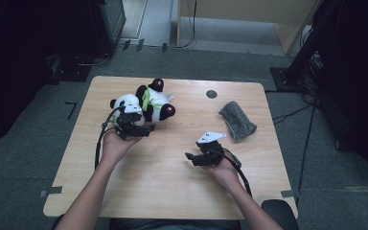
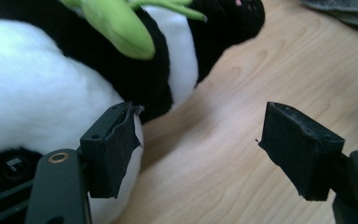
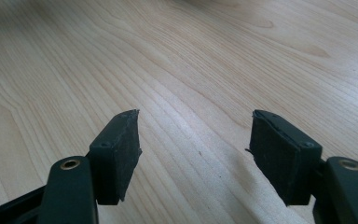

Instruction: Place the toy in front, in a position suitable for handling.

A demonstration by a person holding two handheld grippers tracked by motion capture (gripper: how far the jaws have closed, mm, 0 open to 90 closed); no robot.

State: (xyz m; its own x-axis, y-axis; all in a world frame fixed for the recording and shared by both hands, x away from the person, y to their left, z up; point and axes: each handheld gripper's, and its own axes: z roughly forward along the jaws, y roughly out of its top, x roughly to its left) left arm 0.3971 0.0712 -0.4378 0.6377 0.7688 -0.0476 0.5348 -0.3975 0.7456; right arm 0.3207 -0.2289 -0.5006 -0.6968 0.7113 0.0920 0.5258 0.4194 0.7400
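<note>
A black-and-white panda plush (image 1: 146, 103) with a green leaf (image 2: 121, 28) on its chest lies at the table's back left. My left gripper (image 1: 146, 130) sits just in front of it, jaws open. In the left gripper view the panda (image 2: 37, 84) is beside and behind the left jaw, and between the jaws of the left gripper (image 2: 200, 149) there is only bare wood. My right gripper (image 1: 190, 157) rests near the table's front right, pointing left. Its own view shows the right gripper (image 3: 196, 149) open over bare tabletop.
A grey folded cloth (image 1: 237, 120) lies at the right of the wooden table (image 1: 163, 187), behind the right hand; its edge is at the top right of the left gripper view (image 2: 349, 11). A small dark round spot (image 1: 211, 94) marks the table's back edge.
</note>
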